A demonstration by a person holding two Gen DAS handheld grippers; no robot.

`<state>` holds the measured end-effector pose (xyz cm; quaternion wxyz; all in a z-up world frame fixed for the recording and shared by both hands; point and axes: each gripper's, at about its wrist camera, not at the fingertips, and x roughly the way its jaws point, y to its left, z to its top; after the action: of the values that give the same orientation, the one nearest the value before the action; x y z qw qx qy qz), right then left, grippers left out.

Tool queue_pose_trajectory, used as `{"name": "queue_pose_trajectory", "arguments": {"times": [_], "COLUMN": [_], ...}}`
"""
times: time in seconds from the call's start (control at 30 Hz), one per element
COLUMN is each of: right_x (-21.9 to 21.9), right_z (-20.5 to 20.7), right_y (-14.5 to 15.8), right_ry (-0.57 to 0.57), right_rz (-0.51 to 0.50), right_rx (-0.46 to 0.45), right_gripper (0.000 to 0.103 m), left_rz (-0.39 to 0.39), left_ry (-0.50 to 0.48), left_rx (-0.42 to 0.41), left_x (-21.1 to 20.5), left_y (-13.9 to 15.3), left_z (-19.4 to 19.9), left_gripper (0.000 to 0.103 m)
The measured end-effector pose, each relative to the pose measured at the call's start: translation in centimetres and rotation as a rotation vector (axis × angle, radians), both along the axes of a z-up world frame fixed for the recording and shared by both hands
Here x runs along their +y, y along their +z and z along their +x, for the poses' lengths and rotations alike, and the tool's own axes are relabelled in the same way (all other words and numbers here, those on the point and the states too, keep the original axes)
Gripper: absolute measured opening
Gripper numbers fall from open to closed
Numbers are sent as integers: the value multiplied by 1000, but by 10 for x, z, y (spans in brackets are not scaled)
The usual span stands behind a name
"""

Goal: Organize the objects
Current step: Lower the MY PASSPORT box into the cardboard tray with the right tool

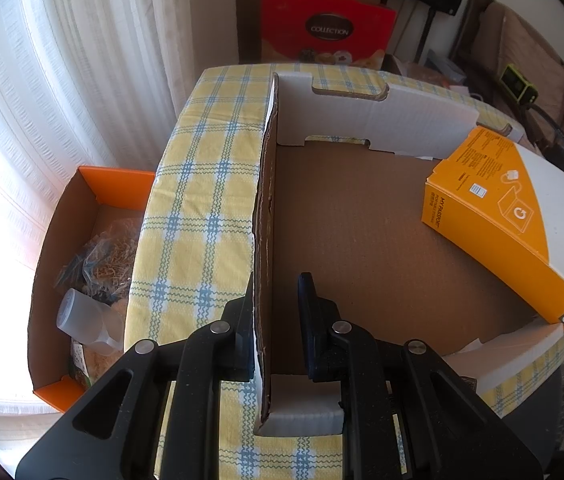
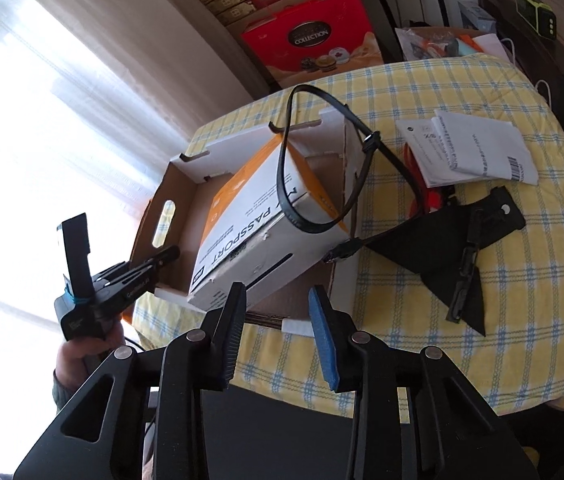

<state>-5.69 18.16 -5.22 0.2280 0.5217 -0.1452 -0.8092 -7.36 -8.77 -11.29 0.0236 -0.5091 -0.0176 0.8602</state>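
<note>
My left fingers [image 1: 278, 292] sit nearest, straddling the left wall of the cardboard tray [image 1: 362, 240]. The gap between them is narrow and the outer finger lies against the wall. I cannot tell whether the inner pad actually presses it. My guess is I am steadying the tray.

My right fingers [image 2: 278, 308] are partly open with nothing between them. They hover above the tray's near edge, aimed at the near corner of the hard-drive box [image 2: 266, 232].

That box is already in the tray, leaning toward the right wall, so I judge the sorting is mid-way and the loose things are next. A black strap [image 2: 282, 168] loops over the box's top at about 12 o'clock from my right fingers. At 2 o'clock on the bench [image 2: 502, 280] lies the black triangular pouch [image 2: 422, 248]. Beyond it, at 1 o'clock, are the folded leaflets [image 2: 474, 148].

The next move probably calls for a wider opening and a reach right. The strap should be lifted clear first so it does not drag the box.

The tray is plain corrugated board, brown inside with white notched rims. The box is glossy orange and white card, sharp-cornered, and scuffed at one edge. The strap looks thin, smooth and floppy. The pouch is matt and limp. The bench cloth is a woven yellow and blue check.
</note>
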Motion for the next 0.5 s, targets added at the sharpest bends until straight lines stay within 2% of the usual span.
{"name": "queue_pose_trajectory", "arguments": {"times": [0.2, 0.33, 0.5], "right_x": [-21, -26, -36], "right_z": [-1, -3, -4], "right_y": [-2, 1, 21], "right_ry": [38, 63, 82], "right_rz": [11, -48, 5], "right_rx": [9, 3, 73], "right_gripper": [30, 28, 28], "left_rz": [-15, -30, -27], "left_ry": [-3, -13, -9], "left_rx": [-3, 2, -3], "left_x": [0, 2, 0], "left_y": [0, 0, 0], "left_z": [-1, 0, 0], "left_gripper": [15, 16, 16]}}
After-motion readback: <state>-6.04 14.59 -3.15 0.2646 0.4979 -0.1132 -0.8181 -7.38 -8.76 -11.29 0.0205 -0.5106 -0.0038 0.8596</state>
